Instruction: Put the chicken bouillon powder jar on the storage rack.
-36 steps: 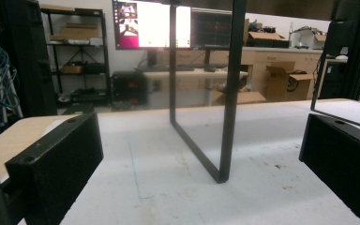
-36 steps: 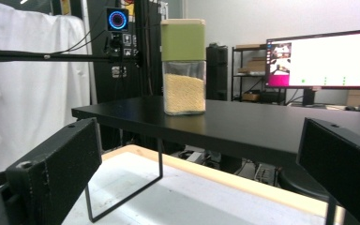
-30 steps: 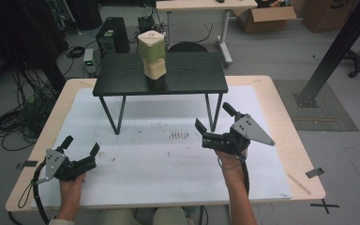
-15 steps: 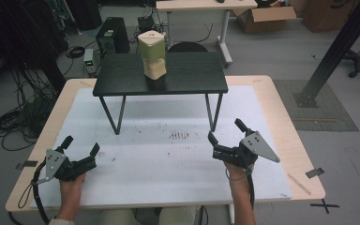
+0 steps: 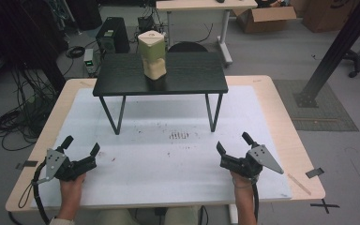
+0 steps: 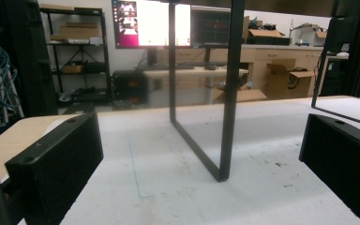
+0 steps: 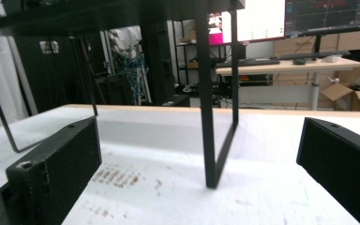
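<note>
Cream carton [image 5: 152, 55] stands upright on the small black table [image 5: 192, 82], well apart from both hand-held grippers. Left hand-held gripper [image 5: 80, 146] and right hand-held gripper [image 5: 234, 142] rest low over the white surface [image 5: 168, 164], jaws spread wide, empty.

I work in a lab or robotics workshop. Bundled cables [image 5: 16, 117] trail over the grey floor at the left of the high view, beside a computer tower [image 5: 113, 35]. Cardboard boxes [image 5: 262, 18] sit at the upper right. My left gripper view shows lit monitors [image 6: 178, 23], metal shelving [image 6: 75, 56] and more desks behind my bench [image 5: 281, 108].
</note>
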